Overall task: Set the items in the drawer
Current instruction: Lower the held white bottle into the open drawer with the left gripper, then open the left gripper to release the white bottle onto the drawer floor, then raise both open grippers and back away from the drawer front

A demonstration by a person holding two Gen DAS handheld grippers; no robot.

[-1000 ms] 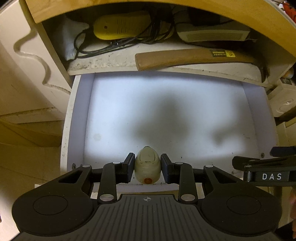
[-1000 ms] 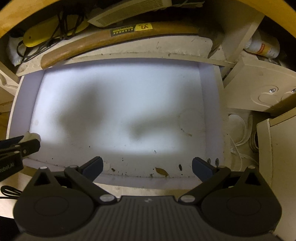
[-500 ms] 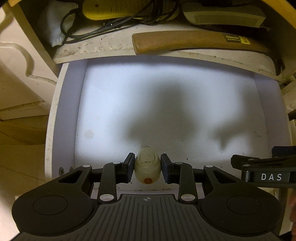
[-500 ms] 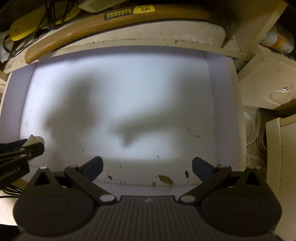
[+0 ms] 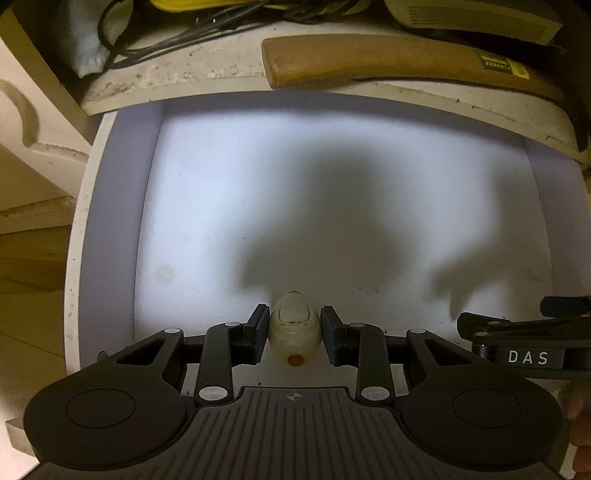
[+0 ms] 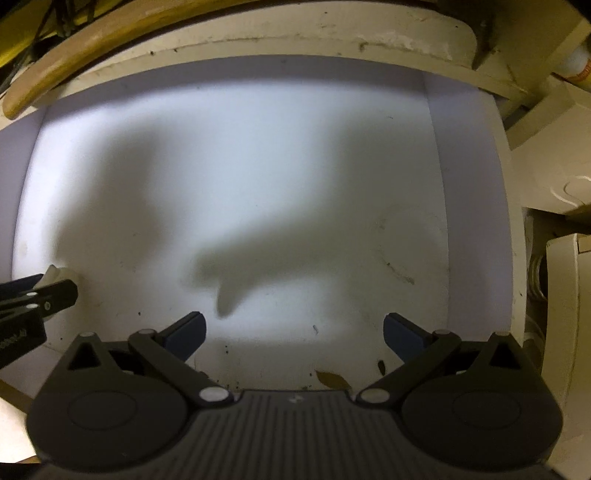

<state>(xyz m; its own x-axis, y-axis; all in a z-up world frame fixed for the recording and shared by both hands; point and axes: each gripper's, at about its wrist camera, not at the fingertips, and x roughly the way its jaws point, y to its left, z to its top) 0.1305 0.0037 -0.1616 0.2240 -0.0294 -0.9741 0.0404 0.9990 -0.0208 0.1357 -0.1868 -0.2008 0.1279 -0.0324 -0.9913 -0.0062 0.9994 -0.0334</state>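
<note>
The left claw (image 5: 294,334) grips a small cream device (image 5: 294,339) with an orange dot, held over the near edge of the white drawer (image 5: 110,229). The right claw (image 6: 294,332) hangs wide with nothing in it over the same drawer, a dry leaf (image 6: 332,379) just below it. A hammer handle (image 5: 388,61) and black cables (image 5: 177,33) lie on the shelf behind the drawer.

A wooden handle (image 5: 399,61) lies beside black cables (image 5: 192,33) on a shelf (image 5: 207,74).
</note>
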